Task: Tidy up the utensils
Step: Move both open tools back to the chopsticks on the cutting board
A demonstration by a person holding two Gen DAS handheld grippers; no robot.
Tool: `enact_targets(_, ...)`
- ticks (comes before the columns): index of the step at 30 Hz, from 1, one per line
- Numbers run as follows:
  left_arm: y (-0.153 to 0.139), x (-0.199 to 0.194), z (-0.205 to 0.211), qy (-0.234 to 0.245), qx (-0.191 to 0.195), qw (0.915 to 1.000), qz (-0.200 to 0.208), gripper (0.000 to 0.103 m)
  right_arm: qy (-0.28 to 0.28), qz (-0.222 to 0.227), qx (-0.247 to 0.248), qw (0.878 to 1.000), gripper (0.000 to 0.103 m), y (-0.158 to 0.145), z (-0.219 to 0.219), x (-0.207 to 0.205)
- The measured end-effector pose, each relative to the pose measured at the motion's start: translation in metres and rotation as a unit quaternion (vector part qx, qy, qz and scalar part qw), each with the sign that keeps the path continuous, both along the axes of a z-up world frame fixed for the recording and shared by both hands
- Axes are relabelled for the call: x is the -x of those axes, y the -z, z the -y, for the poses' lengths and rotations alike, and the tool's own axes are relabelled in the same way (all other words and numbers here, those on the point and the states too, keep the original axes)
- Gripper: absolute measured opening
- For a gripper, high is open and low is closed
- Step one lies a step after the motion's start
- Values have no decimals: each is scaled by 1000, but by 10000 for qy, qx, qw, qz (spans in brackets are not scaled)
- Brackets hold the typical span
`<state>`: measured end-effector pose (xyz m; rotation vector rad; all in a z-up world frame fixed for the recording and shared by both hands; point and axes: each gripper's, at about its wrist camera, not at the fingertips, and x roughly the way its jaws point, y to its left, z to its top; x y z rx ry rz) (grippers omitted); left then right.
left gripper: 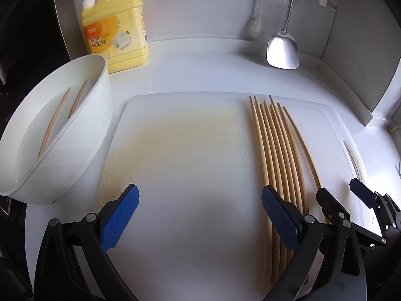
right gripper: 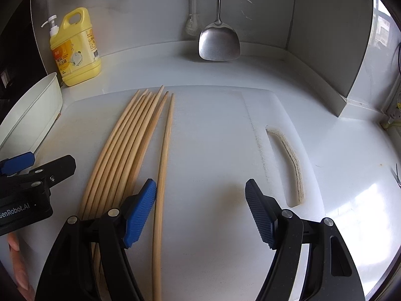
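Flanking the chopsticks (left gripper: pixel 275 150): tub (left gripper: pixel 75 155), detergent jug (left gripper: pixel 117 25), spatula (left gripper: pixel 283 50).

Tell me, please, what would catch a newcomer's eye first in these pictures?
The fan of wooden chopsticks lying on the white cutting board, one set slightly apart. Next, the yellow detergent bottle at the back left and the white holder beside it, with two chopsticks already inside.

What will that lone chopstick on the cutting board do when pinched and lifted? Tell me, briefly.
The lone chopstick looks thin and round, so a nudge would likely roll it across the smooth cutting board. It appears to be rigid wood, so it should stay straight, though a grip near one end may let it pivot. The open right claw sits beside it, with its ribbed pads probably helping hold.
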<state>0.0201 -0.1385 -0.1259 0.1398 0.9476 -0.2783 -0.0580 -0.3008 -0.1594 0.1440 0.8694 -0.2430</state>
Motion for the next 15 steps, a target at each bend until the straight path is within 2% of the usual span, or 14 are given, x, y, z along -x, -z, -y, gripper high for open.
enact_targets(15, 11, 0, 9, 202, -139, 9997, -79, 97, 107, 55, -102, 9999, 69, 0, 14, 8)
